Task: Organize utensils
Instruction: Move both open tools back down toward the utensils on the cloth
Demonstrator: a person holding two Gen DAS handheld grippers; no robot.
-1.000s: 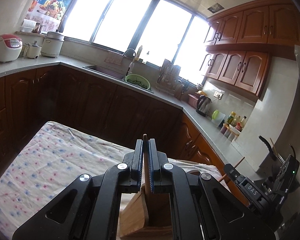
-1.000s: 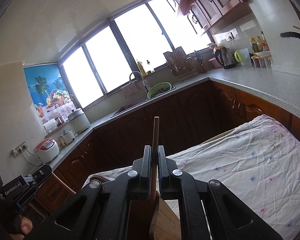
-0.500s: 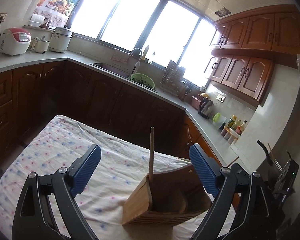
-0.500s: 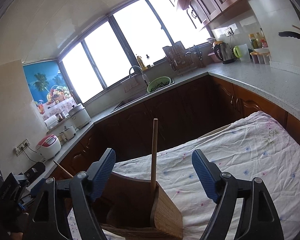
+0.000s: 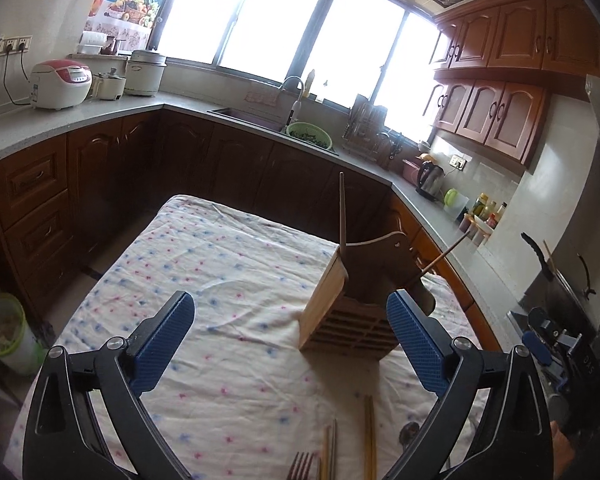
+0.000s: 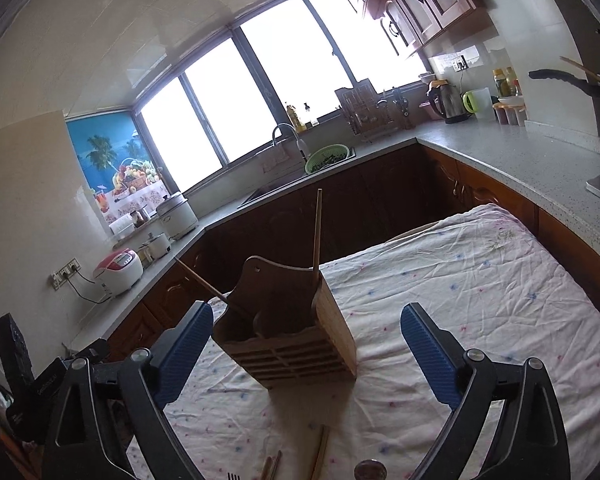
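Here both grippers hang above the tabletop with nothing in them. The left gripper [image 5: 290,344] has its blue-padded fingers spread wide apart, and the right gripper [image 6: 306,354] is spread just as wide. Between them, on the white floral-print cloth [image 5: 204,280] that covers the tabletop, stands the slatted wooden utensil holder [image 5: 352,304], upright, with a taller curved back panel. One long wooden chopstick [image 5: 342,210] stands nearly vertical at the holder's light-coloured end wall, while a second wooden chopstick [image 5: 444,255] leans far out over the opposite side. Seen from the right wrist, the same holder [image 6: 288,324] sits just ahead of the fingers, the upright stick [image 6: 317,232] at its right end and the leaning one [image 6: 200,280] poking left. Nearer the person, lying flat on the cloth, are a pair of wooden chopsticks [image 5: 370,436], a metal fork [image 5: 301,467] and another thin utensil [image 5: 331,454] beside it, all well apart from the holder.
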